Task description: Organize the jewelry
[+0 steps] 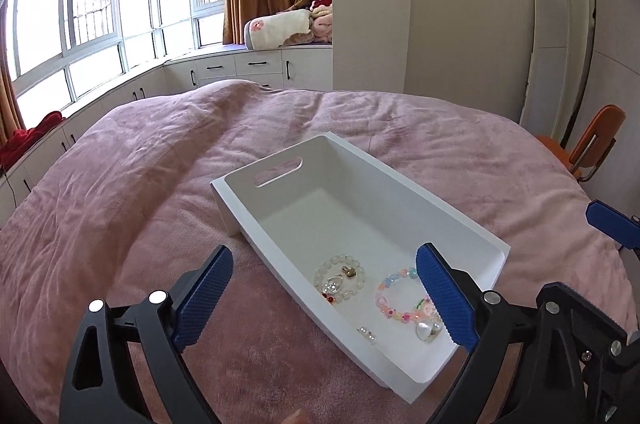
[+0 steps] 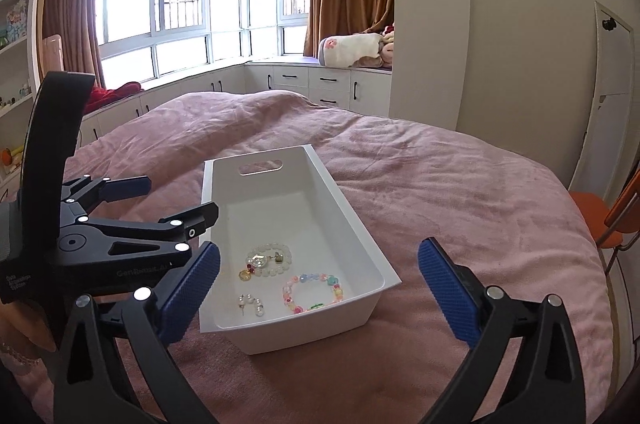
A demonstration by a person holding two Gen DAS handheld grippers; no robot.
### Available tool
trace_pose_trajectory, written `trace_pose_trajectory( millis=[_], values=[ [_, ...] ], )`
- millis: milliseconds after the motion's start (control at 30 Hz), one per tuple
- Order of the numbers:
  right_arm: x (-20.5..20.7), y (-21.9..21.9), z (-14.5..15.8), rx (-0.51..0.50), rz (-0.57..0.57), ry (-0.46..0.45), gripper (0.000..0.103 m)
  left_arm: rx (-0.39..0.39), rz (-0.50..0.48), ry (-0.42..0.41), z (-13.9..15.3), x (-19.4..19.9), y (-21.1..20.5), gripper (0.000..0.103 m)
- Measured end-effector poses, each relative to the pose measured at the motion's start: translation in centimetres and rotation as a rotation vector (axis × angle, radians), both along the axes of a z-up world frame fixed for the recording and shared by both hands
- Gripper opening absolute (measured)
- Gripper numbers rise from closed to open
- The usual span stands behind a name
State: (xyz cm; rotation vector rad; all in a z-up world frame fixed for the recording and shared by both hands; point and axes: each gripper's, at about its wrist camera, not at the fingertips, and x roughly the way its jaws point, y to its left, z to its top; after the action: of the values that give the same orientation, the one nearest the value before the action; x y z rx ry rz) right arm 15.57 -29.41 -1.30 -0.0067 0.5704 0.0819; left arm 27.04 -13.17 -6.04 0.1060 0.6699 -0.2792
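Observation:
A white rectangular box (image 1: 280,160) (image 2: 352,220) with a handle slot lies on the pink bedspread. Inside its near end lie a white bead bracelet with charms (image 1: 340,278) (image 2: 269,259), a pastel bead bracelet (image 1: 402,298) (image 2: 312,293), pearl earrings (image 1: 367,334) (image 2: 251,303) and a pearly heart charm (image 1: 429,330). My left gripper (image 1: 322,298) is open and empty, its jaws wide above the box's near end. My right gripper (image 2: 319,294) is open and empty, wide above the box's near end. The left gripper also shows in the right wrist view (image 2: 176,202).
The pink bedspread (image 1: 160,184) (image 2: 460,192) covers the whole bed. White window cabinets (image 1: 248,64) run behind it, with folded blankets (image 1: 280,28) on top. An orange chair (image 1: 592,140) (image 2: 600,220) stands at the bed's right side.

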Motion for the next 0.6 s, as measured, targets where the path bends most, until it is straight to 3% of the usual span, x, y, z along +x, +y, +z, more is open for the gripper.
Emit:
trace_pose_trajectory(
  millis=[333,600],
  values=[
    [-2.2,-0.3,-1.8,-0.005,-0.02,-0.007,0.098,0.041,0.109,-0.045,-1.7,-4.0,2.1,0.094],
    [-3.1,-0.4,-4.6,-0.02,-0.026,0.028,0.098,0.056,0.141,-0.026,-3.9,-6.6,3.1,0.094]
  ],
)
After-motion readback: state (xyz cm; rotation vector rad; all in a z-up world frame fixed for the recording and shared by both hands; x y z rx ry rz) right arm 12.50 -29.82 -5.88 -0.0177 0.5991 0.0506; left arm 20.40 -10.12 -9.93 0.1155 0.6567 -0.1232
